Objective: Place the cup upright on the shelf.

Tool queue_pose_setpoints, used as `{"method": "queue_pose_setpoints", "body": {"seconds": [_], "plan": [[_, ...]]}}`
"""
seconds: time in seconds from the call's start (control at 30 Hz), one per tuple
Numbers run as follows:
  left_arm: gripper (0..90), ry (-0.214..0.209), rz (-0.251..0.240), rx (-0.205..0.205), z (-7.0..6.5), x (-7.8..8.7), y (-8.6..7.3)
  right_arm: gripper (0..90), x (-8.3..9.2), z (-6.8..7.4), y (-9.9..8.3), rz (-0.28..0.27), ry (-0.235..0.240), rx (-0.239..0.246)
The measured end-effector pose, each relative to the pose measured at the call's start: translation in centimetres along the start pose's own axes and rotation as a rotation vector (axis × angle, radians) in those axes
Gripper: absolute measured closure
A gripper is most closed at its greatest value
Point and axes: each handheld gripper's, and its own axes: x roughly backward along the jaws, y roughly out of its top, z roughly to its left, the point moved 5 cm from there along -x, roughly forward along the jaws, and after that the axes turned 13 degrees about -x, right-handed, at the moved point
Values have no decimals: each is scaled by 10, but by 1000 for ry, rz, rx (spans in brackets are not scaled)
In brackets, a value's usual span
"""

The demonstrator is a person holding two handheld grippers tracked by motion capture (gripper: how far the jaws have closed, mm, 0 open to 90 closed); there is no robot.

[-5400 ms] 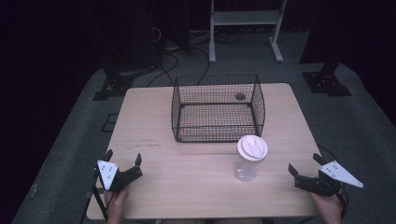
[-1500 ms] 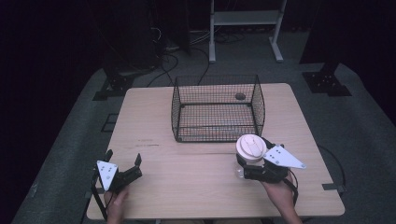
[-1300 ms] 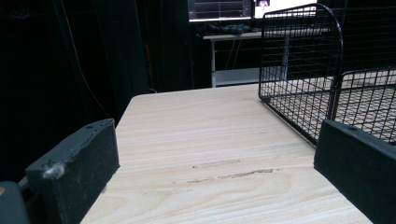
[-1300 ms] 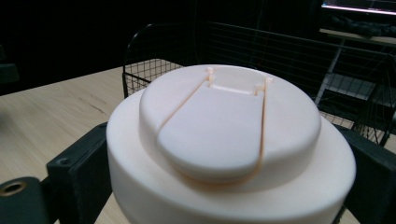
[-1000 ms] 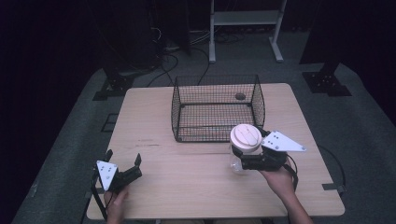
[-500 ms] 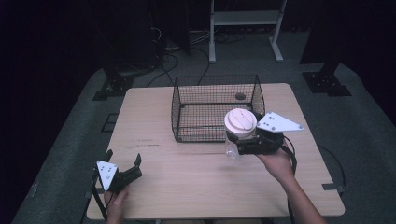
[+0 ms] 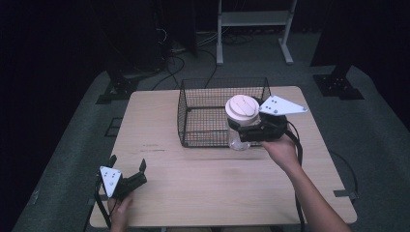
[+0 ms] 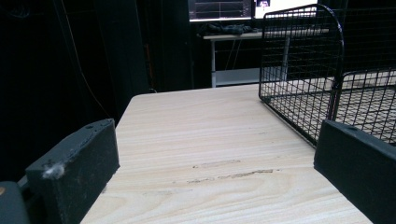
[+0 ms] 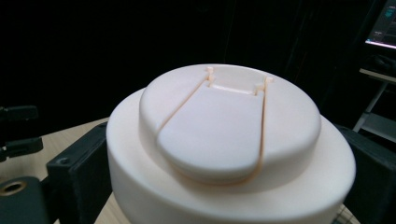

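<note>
A pale wooden table (image 7: 203,193) is standing on grey floor (image 7: 377,145). Behind it, a white metal stand (image 7: 254,19) is sitting among dark cables (image 7: 174,48), and a lit monitor (image 8: 222,9) is glowing.

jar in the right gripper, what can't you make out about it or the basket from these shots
- Jar contents: its clear body is too small in the high view; in the right gripper view the white lid hides it.
- Whether the jar is already over the basket floor: the wire wall and the right gripper cover its base.
- Small dark thing in the basket's far corner: hidden behind the lid.
</note>
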Motion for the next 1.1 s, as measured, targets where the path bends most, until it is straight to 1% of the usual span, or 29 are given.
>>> {"method": "queue_pose_setpoints", "body": {"seconds": [0.03, 0.13, 0.17, 0.2, 0.3, 0.4, 0.43, 0.47, 0.5, 0.57, 0.67, 0.73, 0.77, 0.83, 1.0, 1.1], "plan": [[0, -1, 0, -1, 0, 0, 0, 45, -5, -1, 7, 2, 2, 0], [0, -1, 1, -1, 0, 0, 0, 45, -9, -2, 12, 3, -1, 6], [0, -1, 1, -1, 0, 0, 0, 45, -14, -4, 17, 8, 9, 0], [0, -1, -1, -1, 0, 0, 0, 45, -16, -5, 20, 8, 6, -4], [0, -1, 0, 3, 0, 0, 0, 45, -23, -9, 25, 7, -6, 7], [0, -2, -1, 3, 0, 0, 0, 45, -27, -11, 28, 6, -5, 5], [0, -1, -2, 1, 0, 0, 0, 45, -32, -13, 30, 7, -4, 2], [0, -1, -2, 1, 0, 0, 0, 45, -32, -13, 30, 7, -4, 2], [0, -1, -2, 3, 0, 0, 0, 45, -37, -15, 32, 13, -1, 0], [0, -1, -2, 4, 0, 0, 0, 45, -40, -16, 32, 16, -4, 1], [0, 0, -2, 4, 1, 0, 0, 45, -50, -20, 34, 20, -7, 5], [0, 0, 0, 5, 0, 0, 0, 45, -53, -22, 35, 20, -3, 1], [0, -1, -1, 6, 0, 0, 0, 45, -59, -25, 35, 22, -6, -3], [0, -1, -2, 6, 1, 0, 0, 45, -63, -27, 35, 25, -10, -6], [0, -1, -2, 7, 1, 0, 0, 45, -71, -31, 35, 22, -13, -14], [0, 1, 0, 9, 1, 0, 0, 45, -76, -34, 35, 29, -19, -15]]}}
